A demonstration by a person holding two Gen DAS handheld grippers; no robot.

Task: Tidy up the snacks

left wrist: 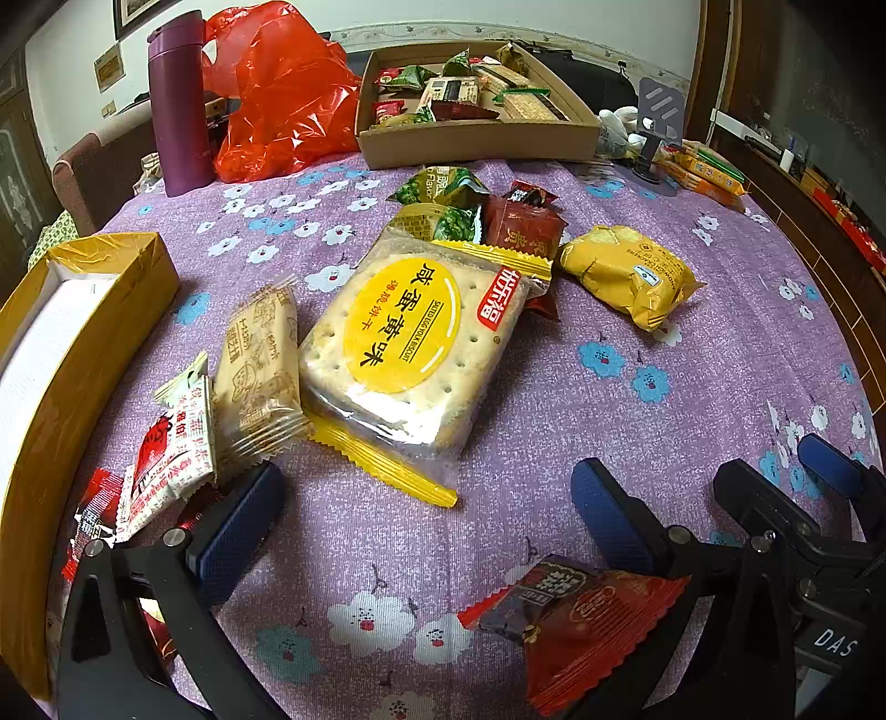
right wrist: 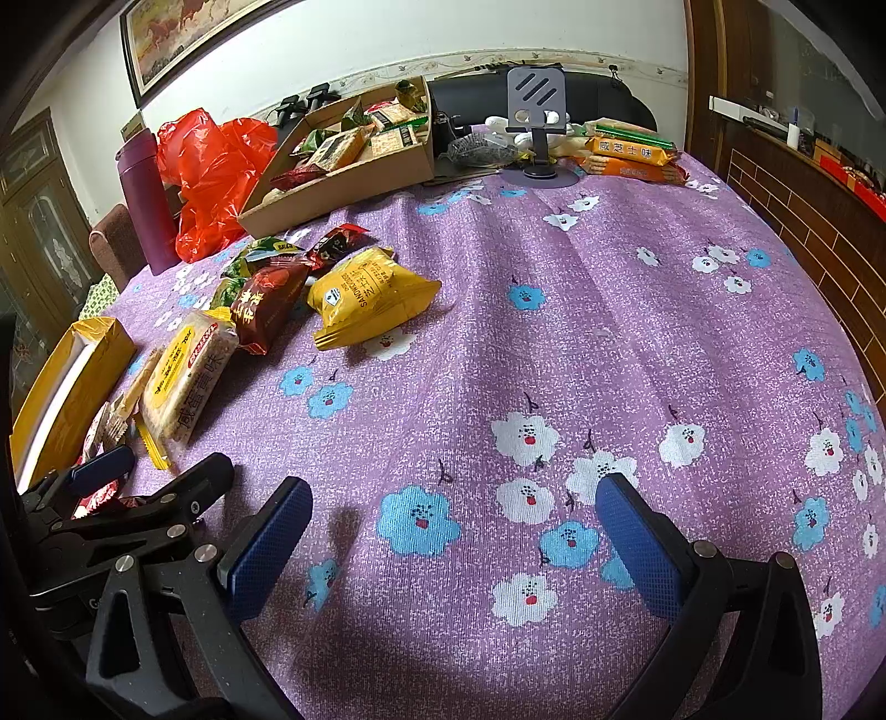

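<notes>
Mostly floral purple tablecloth (right wrist: pixel 554 310); framed painting (right wrist: pixel 183 44) behind.

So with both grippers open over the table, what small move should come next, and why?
Probably ease the left gripper forward and close on the salted egg yolk biscuit pack: it lies directly ahead between the open jaws, while the right gripper has only bare tablecloth before it.
</notes>
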